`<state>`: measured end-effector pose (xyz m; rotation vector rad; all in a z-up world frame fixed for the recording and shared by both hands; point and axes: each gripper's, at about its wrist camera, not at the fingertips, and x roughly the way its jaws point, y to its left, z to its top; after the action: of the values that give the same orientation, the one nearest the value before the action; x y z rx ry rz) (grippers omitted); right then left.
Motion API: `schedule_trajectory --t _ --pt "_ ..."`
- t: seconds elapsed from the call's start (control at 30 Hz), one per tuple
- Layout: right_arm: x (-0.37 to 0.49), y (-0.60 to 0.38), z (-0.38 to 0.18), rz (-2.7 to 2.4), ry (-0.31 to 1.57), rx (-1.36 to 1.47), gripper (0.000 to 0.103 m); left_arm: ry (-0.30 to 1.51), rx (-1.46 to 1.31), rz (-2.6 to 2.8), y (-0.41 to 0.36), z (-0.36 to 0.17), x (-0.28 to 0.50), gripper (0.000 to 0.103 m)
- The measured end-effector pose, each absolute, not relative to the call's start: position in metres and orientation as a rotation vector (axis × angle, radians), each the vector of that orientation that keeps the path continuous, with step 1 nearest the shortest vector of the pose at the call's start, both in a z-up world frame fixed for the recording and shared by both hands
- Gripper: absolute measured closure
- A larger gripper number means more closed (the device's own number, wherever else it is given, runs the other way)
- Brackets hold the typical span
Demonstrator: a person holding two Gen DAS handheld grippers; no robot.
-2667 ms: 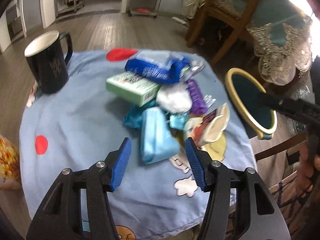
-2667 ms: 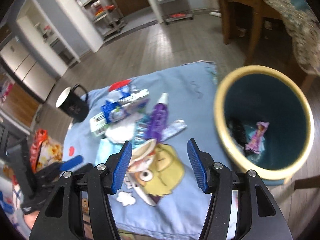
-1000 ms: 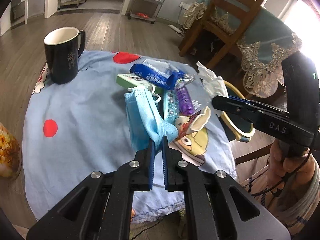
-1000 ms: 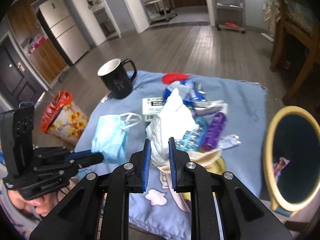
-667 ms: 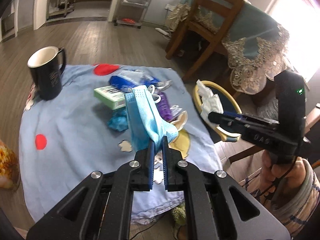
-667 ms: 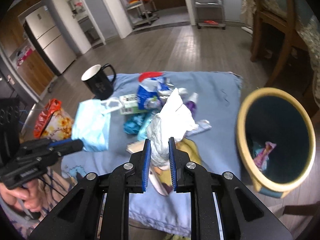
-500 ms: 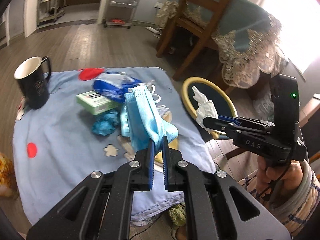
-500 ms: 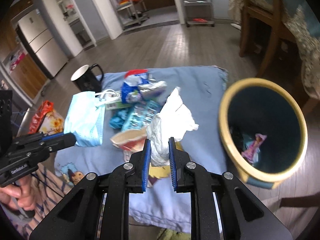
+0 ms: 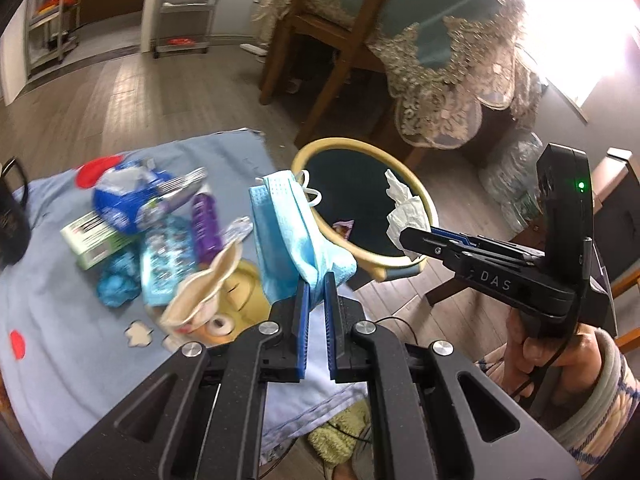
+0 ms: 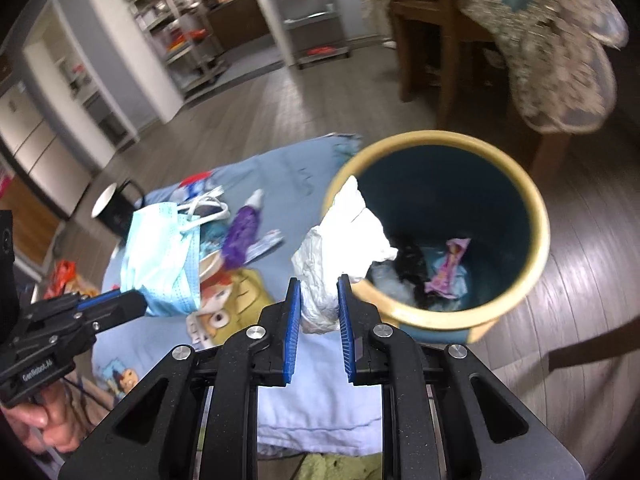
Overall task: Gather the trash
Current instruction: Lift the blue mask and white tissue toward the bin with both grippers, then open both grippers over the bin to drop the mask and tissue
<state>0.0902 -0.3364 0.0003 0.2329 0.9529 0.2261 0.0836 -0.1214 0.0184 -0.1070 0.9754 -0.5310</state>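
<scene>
My left gripper is shut on a light blue face mask, which hangs in the air over the table's right edge, beside the bin. My right gripper is shut on a crumpled white tissue that hangs over the near left rim of the bin, a round dark teal one with a yellow rim. A pink wrapper and dark scraps lie inside it. The right gripper with its tissue shows over the bin in the left wrist view. The left gripper holds the mask at left in the right wrist view.
Loose trash lies on the blue tablecloth: a blue packet, a green-white box, a purple wrapper and a beige paper cup. A black mug stands at the far side. A wooden chair and a lace-covered table stand behind the bin.
Both grippers shut on the mask and the tissue, lifted them and carried them right toward the bin. The tissue now hangs over the bin's rim and the mask is beside the bin.
</scene>
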Motion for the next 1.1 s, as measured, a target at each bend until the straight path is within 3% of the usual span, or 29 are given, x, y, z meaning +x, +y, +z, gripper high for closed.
schedule_trajectory --t 0.33,0.83,1.1 --pt "0.089 -0.391 -0.010 0.085 0.938 0.302 0.083 0.993 -0.042 -0.618 -0.196 0.012 0.120 0.097" --pt "0.113 -0.412 -0.023 0.030 0.955 0.351 0.083 1.084 0.026 -0.648 -0.261 -0.049 0.182 0.096" --pt "0.122 -0.416 -0.033 0.022 0.984 0.377 0.083 1.074 0.010 -0.640 -0.248 -0.047 0.187 0.074"
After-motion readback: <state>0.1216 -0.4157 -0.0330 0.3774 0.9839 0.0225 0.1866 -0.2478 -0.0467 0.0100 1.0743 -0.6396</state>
